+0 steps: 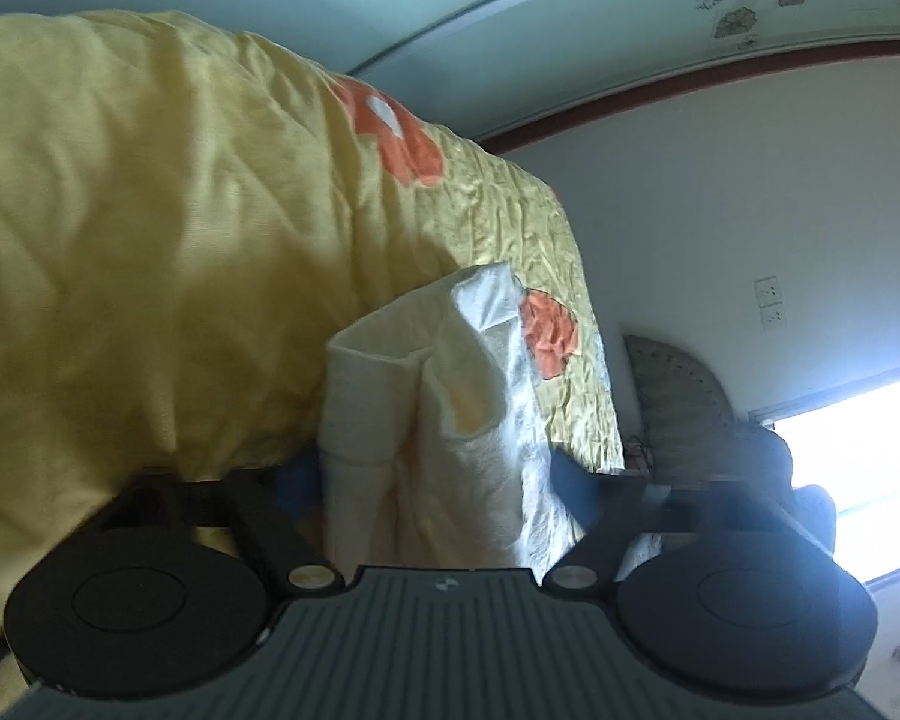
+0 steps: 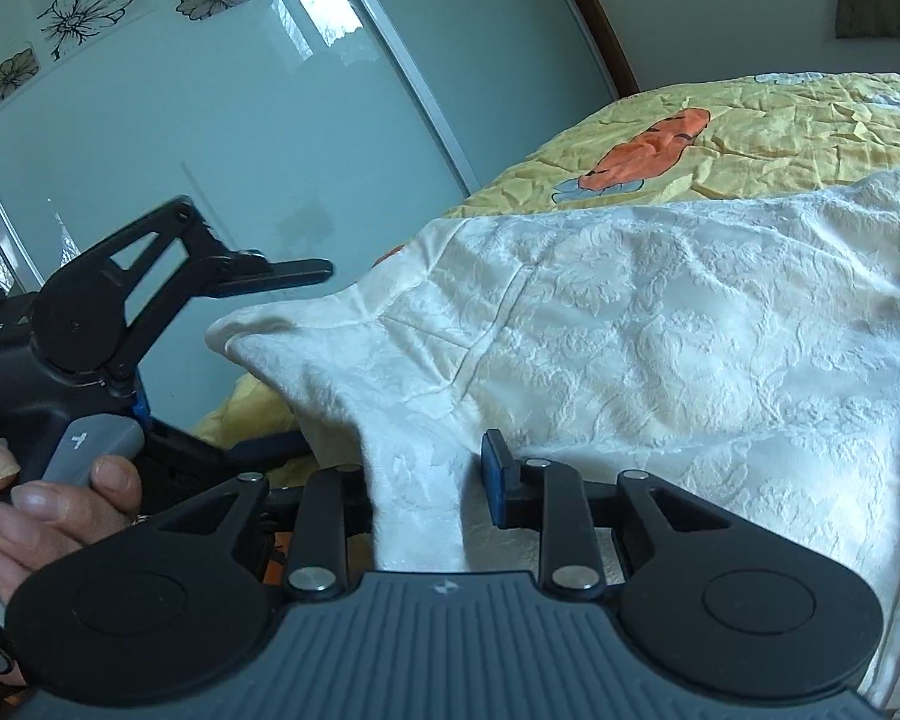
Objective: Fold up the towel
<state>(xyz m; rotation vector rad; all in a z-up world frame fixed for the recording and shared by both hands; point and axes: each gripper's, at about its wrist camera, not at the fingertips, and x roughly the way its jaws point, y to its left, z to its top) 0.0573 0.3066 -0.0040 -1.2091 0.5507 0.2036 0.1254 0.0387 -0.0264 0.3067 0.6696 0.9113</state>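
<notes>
While both wrist cams are tilted, this much reads fine:

Right gripper (image 2: 423,480): jaws fairly narrow, with a bunched fold of the white towel (image 2: 630,324) running straight between them. Blue pad shows on the right finger and the left one is mostly buried by cloth, so it looks pinched.

Left gripper (image 1: 435,480): jaws partly closed around a folded clump of towel (image 1: 450,396); the fabric fills the gap between the blue pads. Can't tell for sure how hard the pads press.

Hand (image 2: 48,498): fingers wrapped on the left gripper's handle and grey trigger, at the lower left of the right cam.

Towel: spread over the bed, with the near edge pulled up toward both grippers.

Bedspread (image 2: 780,120): yellow, crinkled, orange prints, lying under the towel.

Wardrobe door (image 2: 210,120): frosted glass with flower decals, beyond the bed.
</notes>
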